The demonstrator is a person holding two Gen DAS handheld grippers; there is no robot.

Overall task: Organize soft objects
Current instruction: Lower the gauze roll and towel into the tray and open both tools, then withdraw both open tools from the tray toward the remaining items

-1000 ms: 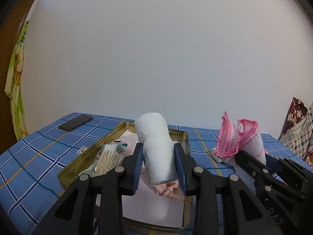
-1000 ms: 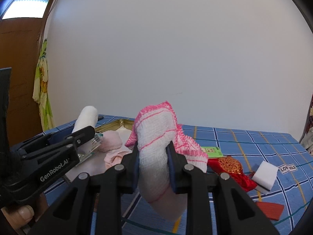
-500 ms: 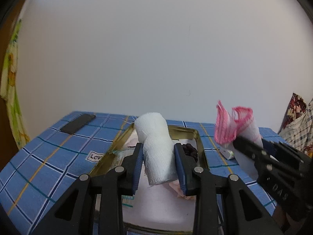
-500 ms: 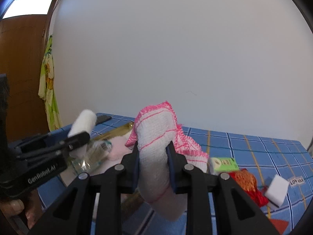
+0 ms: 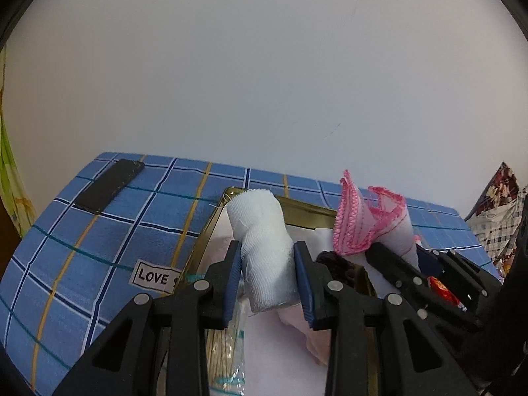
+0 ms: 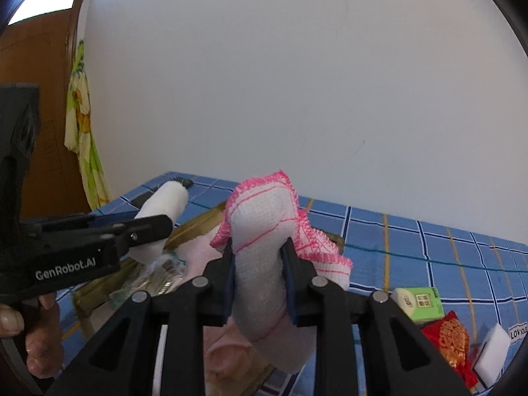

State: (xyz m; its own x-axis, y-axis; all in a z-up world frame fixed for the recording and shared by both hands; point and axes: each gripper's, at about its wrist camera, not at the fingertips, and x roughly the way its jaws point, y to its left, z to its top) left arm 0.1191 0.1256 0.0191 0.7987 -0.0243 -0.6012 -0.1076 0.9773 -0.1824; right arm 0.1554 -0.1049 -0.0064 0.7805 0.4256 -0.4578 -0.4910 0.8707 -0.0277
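My left gripper (image 5: 268, 279) is shut on a white gauze roll (image 5: 264, 241), held tilted above a gold metal tin (image 5: 211, 231). The same white gauze roll (image 6: 161, 211) shows at the left of the right wrist view, gripped by the left gripper (image 6: 155, 227). My right gripper (image 6: 259, 282) is shut on a white cloth with a pink stitched edge (image 6: 264, 231), also over the tin (image 6: 194, 227). From the left wrist view that pink-edged cloth (image 5: 373, 224) sticks up at the right. Pale pink fabric (image 5: 297, 323) and a dark item (image 5: 336, 264) lie in the tin.
A blue checked cloth (image 5: 109, 231) covers the table. A black phone (image 5: 109, 186) lies at its far left. Right of the tin sit a green box (image 6: 419, 303), a red-gold pouch (image 6: 452, 340) and a white block (image 6: 495, 349). A clear packet (image 5: 227, 356) rests in the tin. A hand (image 6: 36, 330) holds the left gripper.
Both grippers have moved across and slightly up over the tin, each still holding its item. The tin now lies closer beneath them, and the left view tips further down.
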